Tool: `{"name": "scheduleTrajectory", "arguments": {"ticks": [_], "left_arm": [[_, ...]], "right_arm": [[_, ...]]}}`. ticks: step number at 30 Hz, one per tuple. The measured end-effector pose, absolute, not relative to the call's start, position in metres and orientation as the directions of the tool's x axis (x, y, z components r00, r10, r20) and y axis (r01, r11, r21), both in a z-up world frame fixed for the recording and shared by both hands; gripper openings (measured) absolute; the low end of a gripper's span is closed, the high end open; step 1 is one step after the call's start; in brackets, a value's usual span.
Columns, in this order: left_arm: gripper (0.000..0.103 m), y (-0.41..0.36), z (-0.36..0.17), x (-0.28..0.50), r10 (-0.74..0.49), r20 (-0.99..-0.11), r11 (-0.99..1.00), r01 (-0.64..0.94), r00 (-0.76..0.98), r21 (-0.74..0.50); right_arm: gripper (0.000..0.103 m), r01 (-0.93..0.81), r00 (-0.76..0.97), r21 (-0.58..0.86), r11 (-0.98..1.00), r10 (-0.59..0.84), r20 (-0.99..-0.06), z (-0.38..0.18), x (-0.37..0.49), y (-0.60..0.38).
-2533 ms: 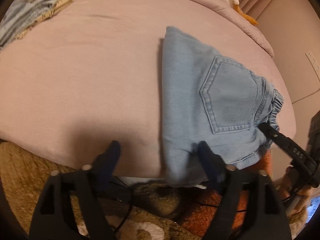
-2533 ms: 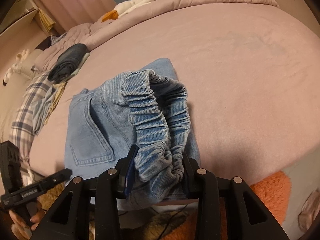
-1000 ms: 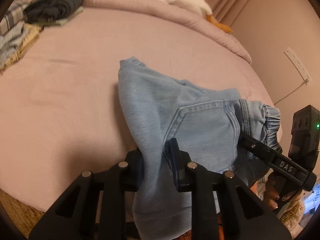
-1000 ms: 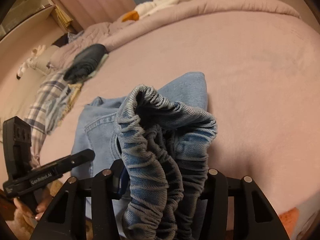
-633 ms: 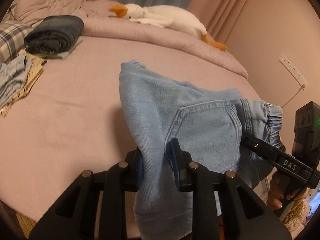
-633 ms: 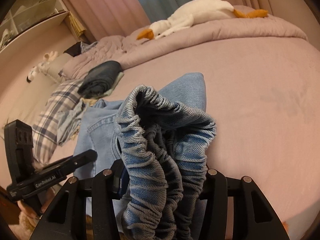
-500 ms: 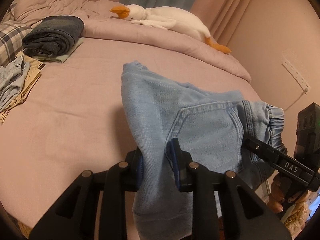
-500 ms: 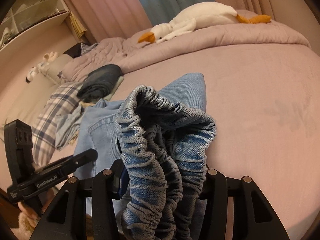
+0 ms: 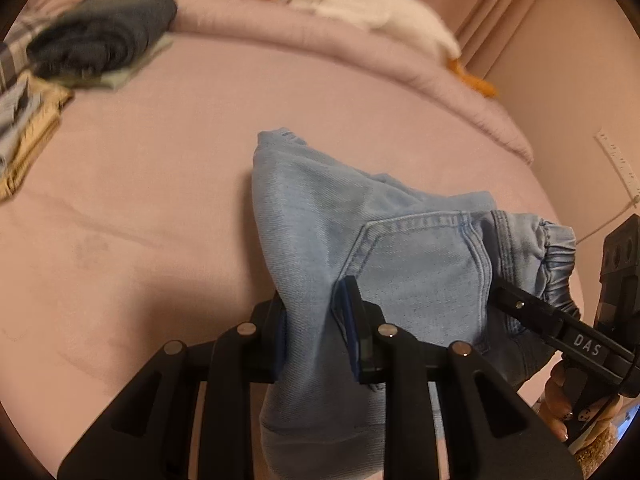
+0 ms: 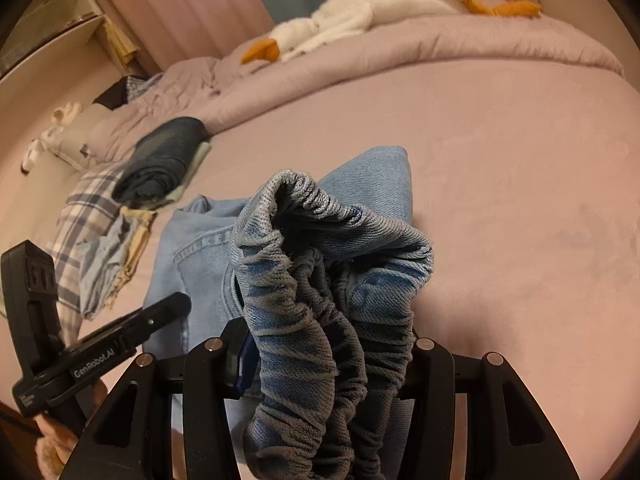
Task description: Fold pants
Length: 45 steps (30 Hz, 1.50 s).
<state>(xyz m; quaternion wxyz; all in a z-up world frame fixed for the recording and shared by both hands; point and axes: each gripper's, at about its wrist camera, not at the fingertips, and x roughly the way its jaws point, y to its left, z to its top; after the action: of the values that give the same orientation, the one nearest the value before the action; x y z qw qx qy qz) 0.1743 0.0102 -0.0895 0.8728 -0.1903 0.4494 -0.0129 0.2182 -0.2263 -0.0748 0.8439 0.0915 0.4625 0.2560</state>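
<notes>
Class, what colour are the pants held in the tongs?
Light blue denim pants, clearest in the left wrist view.

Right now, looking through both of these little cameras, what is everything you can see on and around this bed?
Light blue denim pants: one, half folded, lifted at the near edge of the bed.
Pink bedspread: one, covering the bed.
White plush goose with orange beak: one, lying along the far edge.
Dark blue folded garment: one, far left, on a pale green piece.
Plaid blue and white cloth: one, left edge, beside loose pale clothes.
Pink curtains: behind the bed.
White power strip: one, on the right wall.
Left gripper: black, jaws clamped on the pants' side fold.
Right gripper: black, jaws clamped on the elastic waistband.
</notes>
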Motion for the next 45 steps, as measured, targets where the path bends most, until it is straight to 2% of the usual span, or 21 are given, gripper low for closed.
{"name": "scheduleTrajectory", "arguments": {"ticks": [6,9,11,13,15,18,19,20,21,26,29,34,45], "left_arm": [[0.027,0.014,-0.098,0.174,-0.186,-0.786,0.922,-0.172,0.590,-0.348],[0.026,0.011,-0.090,0.170,-0.122,-0.808,0.940,-0.194,0.576,-0.280],[0.036,0.008,-0.079,0.160,-0.072,-0.809,0.954,-0.196,0.584,-0.226],[0.060,0.007,-0.065,0.147,-0.061,-0.793,0.956,-0.194,0.606,-0.222],[0.075,0.007,-0.047,0.130,-0.064,-0.762,0.954,-0.184,0.644,-0.236],[0.090,0.000,-0.017,0.102,-0.049,-0.704,0.960,-0.162,0.708,-0.229],[0.093,-0.002,-0.010,0.092,-0.038,-0.691,0.962,-0.159,0.722,-0.220],[0.093,-0.005,-0.004,0.083,-0.029,-0.682,0.964,-0.160,0.731,-0.212],[0.094,-0.008,0.000,0.076,-0.024,-0.678,0.965,-0.160,0.735,-0.208],[0.099,-0.020,0.004,0.035,0.020,-0.658,0.970,-0.174,0.753,-0.169],[0.099,-0.018,-0.002,0.016,0.045,-0.662,0.965,-0.203,0.748,-0.164],[0.101,-0.015,-0.005,0.007,0.002,-0.677,0.959,-0.193,0.736,-0.207],[0.102,-0.025,-0.003,-0.003,0.022,-0.674,0.968,-0.184,0.738,-0.170]], "right_arm": [[0.054,-0.308,0.413,0.377,0.874,0.479,-0.774,-0.097,0.222,-0.224],[0.060,-0.287,0.402,0.365,0.886,0.457,-0.793,-0.088,0.221,-0.226],[0.072,-0.283,0.421,0.336,0.898,0.431,-0.798,-0.078,0.215,-0.229],[0.078,-0.287,0.479,0.302,0.909,0.410,-0.776,-0.061,0.201,-0.237],[0.082,-0.294,0.531,0.275,0.915,0.396,-0.749,-0.044,0.186,-0.245],[0.088,-0.297,0.605,0.260,0.919,0.392,-0.693,-0.014,0.158,-0.261],[0.093,-0.294,0.628,0.262,0.919,0.392,-0.672,-0.005,0.149,-0.264],[0.099,-0.292,0.649,0.264,0.919,0.393,-0.652,0.003,0.138,-0.268],[0.101,-0.297,0.665,0.263,0.918,0.397,-0.632,0.009,0.127,-0.270],[0.101,-0.295,0.722,0.202,0.934,0.356,-0.593,0.019,0.090,-0.272],[0.101,-0.286,0.722,0.193,0.939,0.343,-0.601,0.013,0.084,-0.266],[0.101,-0.272,0.712,0.175,0.946,0.320,-0.626,0.006,0.080,-0.264],[0.101,-0.279,0.707,0.157,0.947,0.313,-0.635,0.004,0.067,-0.256]]}}
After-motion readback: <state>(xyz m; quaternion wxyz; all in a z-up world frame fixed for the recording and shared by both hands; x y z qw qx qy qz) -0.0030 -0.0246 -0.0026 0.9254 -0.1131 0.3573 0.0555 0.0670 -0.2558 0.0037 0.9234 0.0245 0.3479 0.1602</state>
